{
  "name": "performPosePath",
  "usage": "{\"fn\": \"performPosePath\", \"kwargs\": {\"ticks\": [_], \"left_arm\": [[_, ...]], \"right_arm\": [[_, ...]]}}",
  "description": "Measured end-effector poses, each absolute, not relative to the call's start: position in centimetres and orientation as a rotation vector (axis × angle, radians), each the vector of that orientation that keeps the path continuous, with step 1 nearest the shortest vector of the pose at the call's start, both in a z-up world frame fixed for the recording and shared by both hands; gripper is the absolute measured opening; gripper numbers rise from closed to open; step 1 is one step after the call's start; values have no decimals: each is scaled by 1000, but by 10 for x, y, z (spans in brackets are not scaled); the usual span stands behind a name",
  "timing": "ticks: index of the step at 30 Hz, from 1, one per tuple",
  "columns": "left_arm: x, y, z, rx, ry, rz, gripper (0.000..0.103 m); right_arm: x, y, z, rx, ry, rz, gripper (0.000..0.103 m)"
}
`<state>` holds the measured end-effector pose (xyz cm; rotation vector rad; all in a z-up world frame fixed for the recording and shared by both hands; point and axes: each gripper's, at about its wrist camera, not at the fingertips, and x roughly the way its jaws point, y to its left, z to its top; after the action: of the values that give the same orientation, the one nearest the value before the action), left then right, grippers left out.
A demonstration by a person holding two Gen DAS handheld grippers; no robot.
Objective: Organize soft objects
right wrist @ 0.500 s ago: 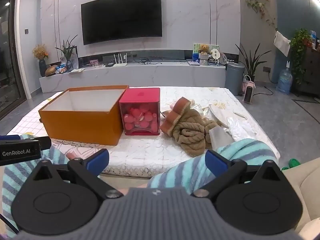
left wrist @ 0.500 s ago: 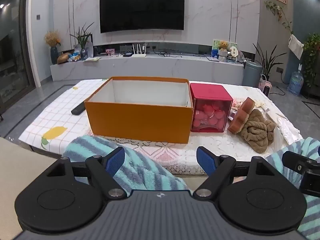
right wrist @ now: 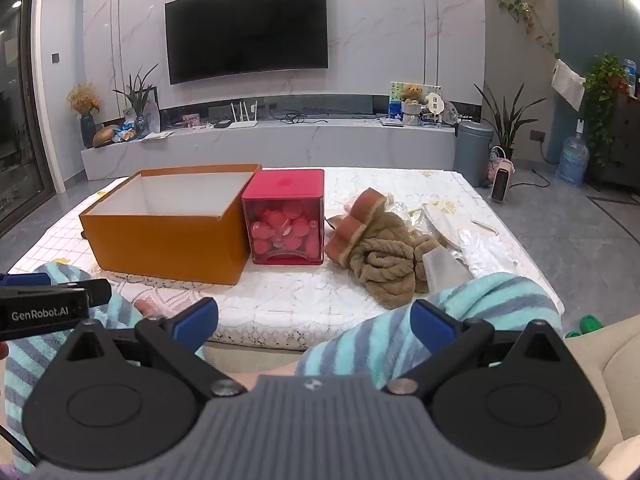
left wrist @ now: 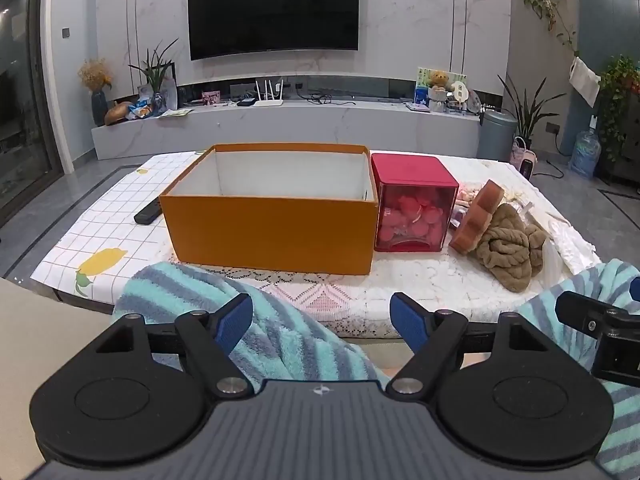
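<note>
Brown knitted cloth, "GenRobot.AI" label

Left gripper: matte black linkage arms on two round black discs, ribbed grey housing with a small white emblem, silver pivot screws, blue textured pads. Right gripper: same build; white "GenRobot.AI" lettering was seen on the left unit's black side. Person wore fluffy turquoise-and-grey striped fleece trousers.
</note>
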<state>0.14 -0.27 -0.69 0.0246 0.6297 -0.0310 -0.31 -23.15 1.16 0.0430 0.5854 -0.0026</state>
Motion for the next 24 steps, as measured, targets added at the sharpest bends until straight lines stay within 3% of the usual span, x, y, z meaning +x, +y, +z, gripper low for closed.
{"fn": "performPosePath", "kwargs": {"ticks": [24], "left_arm": [[3,-2,-10,20,642,-37,91]], "right_arm": [[-3,-230,11,49,602,5,100]]}}
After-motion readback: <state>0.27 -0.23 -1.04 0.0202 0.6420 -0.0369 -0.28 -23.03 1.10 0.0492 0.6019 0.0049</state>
